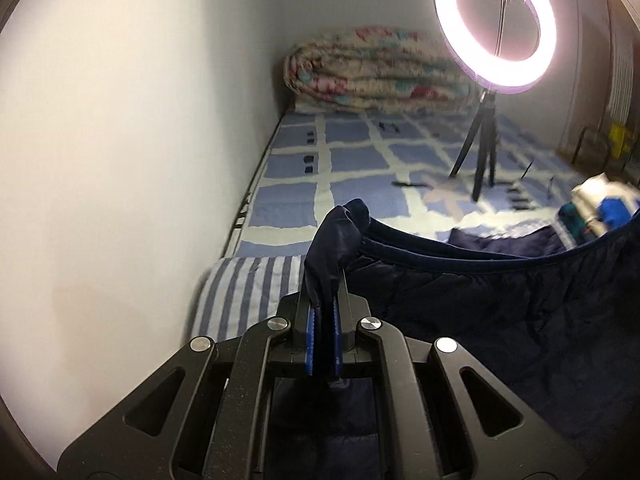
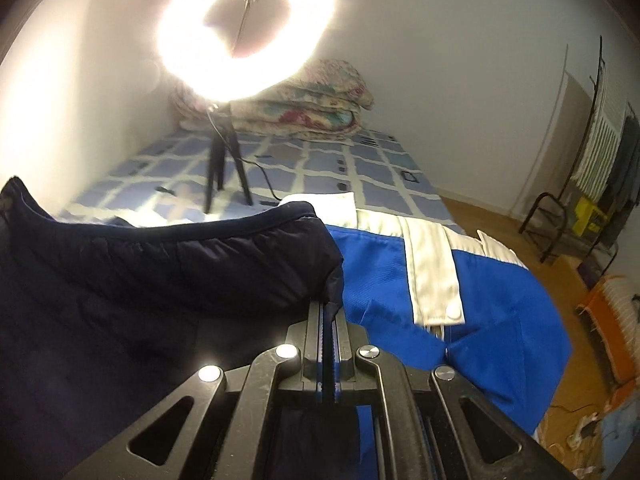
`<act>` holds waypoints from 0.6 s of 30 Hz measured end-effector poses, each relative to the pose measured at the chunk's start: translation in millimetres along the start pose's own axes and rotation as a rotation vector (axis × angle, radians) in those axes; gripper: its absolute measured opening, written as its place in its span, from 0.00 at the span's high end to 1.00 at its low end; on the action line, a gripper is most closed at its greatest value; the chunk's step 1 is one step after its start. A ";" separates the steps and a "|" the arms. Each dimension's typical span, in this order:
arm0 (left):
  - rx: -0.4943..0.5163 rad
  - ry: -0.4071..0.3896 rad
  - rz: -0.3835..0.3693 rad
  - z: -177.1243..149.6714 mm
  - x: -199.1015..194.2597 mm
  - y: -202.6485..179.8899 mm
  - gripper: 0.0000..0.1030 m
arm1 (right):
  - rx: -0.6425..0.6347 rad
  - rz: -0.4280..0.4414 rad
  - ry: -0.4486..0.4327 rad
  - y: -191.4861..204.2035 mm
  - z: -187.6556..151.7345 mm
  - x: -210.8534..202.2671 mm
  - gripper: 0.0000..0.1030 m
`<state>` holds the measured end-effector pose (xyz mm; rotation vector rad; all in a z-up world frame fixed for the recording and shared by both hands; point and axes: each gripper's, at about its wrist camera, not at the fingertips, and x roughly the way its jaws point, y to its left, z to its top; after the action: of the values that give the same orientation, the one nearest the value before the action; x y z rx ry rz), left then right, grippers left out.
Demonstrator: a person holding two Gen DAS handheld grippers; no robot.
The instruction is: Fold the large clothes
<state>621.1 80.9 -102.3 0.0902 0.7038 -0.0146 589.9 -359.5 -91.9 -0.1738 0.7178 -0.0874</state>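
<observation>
A dark navy quilted jacket (image 1: 460, 304) hangs stretched between both grippers above the bed. My left gripper (image 1: 325, 280) is shut on one bunched corner of it, near the wall. My right gripper (image 2: 329, 308) is shut on the other corner of the navy jacket (image 2: 160, 280). The jacket's upper edge sags in a curve between the two grips. A blue and white jacket (image 2: 440, 292) lies on the bed under and right of my right gripper.
The bed (image 1: 352, 160) has a blue and white checked sheet. A lit ring light on a tripod (image 1: 496, 24) stands on it. A folded floral quilt (image 1: 372, 72) lies at the far end. A striped cloth (image 1: 248, 288) lies by the white wall on the left. A chair (image 2: 548, 220) and a drying rack stand on the right.
</observation>
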 end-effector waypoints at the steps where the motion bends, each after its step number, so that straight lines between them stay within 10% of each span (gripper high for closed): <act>1: 0.010 0.009 0.010 0.0 14.5 -4.7 0.95 | -0.020 -0.023 0.006 3.0 -1.2 7.7 1.00; 9: 0.021 0.149 0.051 -32.7 106.6 -25.2 0.82 | -0.134 -0.100 0.064 22.7 -16.1 42.2 0.98; 13: 0.030 0.119 0.093 -28.8 98.0 -27.8 0.60 | -0.121 -0.075 0.062 16.9 -9.6 30.5 0.76; 18: -0.056 0.029 0.121 -8.0 51.4 -9.6 0.57 | 0.013 0.093 0.050 -14.9 -12.1 -20.2 0.64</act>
<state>654.8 72.9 -142.4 0.0796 0.7266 0.1226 566.5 -372.9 -85.0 -0.1262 0.7739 -0.0074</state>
